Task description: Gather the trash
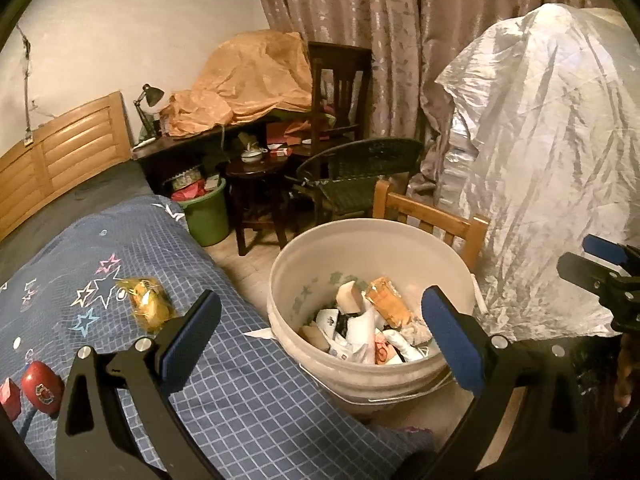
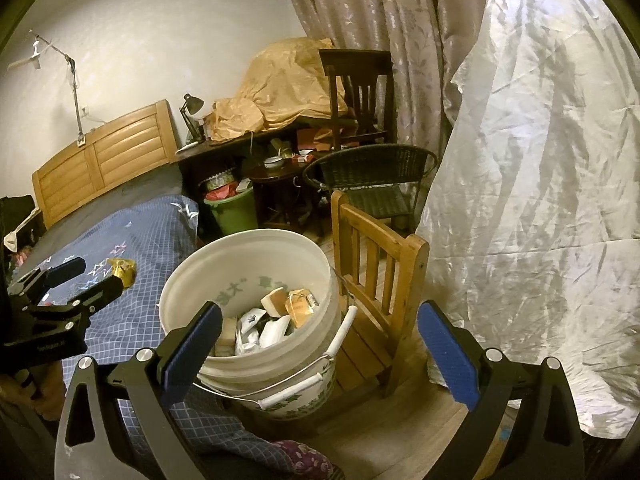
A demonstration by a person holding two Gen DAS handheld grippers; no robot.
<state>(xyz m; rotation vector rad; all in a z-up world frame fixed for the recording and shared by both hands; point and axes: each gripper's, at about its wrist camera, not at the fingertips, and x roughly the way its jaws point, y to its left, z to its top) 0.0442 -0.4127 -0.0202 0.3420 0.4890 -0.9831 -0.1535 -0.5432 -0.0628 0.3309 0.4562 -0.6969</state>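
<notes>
A white plastic bucket [image 1: 400, 384] [image 2: 276, 376] stands on the floor beside the bed, partly filled with wrappers, cartons and crumpled paper. A yellow crinkled wrapper [image 1: 149, 303] [image 2: 122, 270] lies on the blue checked quilt [image 1: 248, 400]. Red packets [image 1: 40, 387] lie at the quilt's near left. My left gripper [image 1: 320, 334] is open over the bucket's near rim and the bed edge, holding nothing. My right gripper [image 2: 320, 350] is open above the bucket's near side, also holding nothing. The left gripper [image 2: 76, 276] shows over the quilt in the right wrist view; the right gripper [image 1: 600, 260] shows at the right edge of the left wrist view.
A small wooden chair [image 2: 380, 280] stands right of the bucket. A white sheet [image 2: 540, 200] covers something tall on the right. Behind are a green bin [image 1: 206, 216], a dark round stool [image 1: 256, 184], a wicker chair [image 1: 360, 176] and a cluttered desk under an orange cloth [image 1: 248, 80].
</notes>
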